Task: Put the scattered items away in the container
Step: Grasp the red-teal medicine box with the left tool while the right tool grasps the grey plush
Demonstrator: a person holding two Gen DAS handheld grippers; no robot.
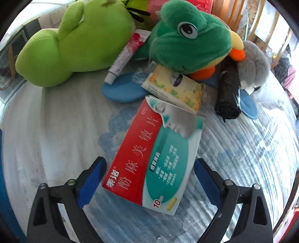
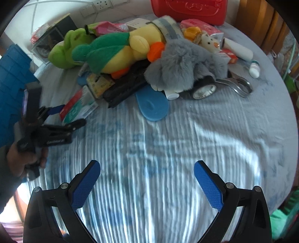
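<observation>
A red, white and teal medicine box (image 1: 155, 158) lies on the bed between the open jaws of my left gripper (image 1: 149, 168); the blue pads stand on either side of it, apart from it. It also shows in the right wrist view (image 2: 78, 109), with the left gripper (image 2: 69, 115) around it. Behind it lie a tissue pack (image 1: 173, 87), an ointment tube (image 1: 127, 54), a green parrot plush (image 1: 190, 39), a lime green plush (image 1: 74, 41) and a black roll (image 1: 229, 89). My right gripper (image 2: 147, 177) is open and empty above bare bedsheet. A red container (image 2: 188, 9) stands at the far edge.
A grey furry plush (image 2: 185, 63), a blue insole (image 2: 152, 104), a flashlight (image 2: 203, 89), metal tongs (image 2: 237, 84), a white bottle (image 2: 255, 68) and small boxes are heaped on the striped bedsheet (image 2: 168, 149). A blue bin (image 2: 13, 74) is at the left.
</observation>
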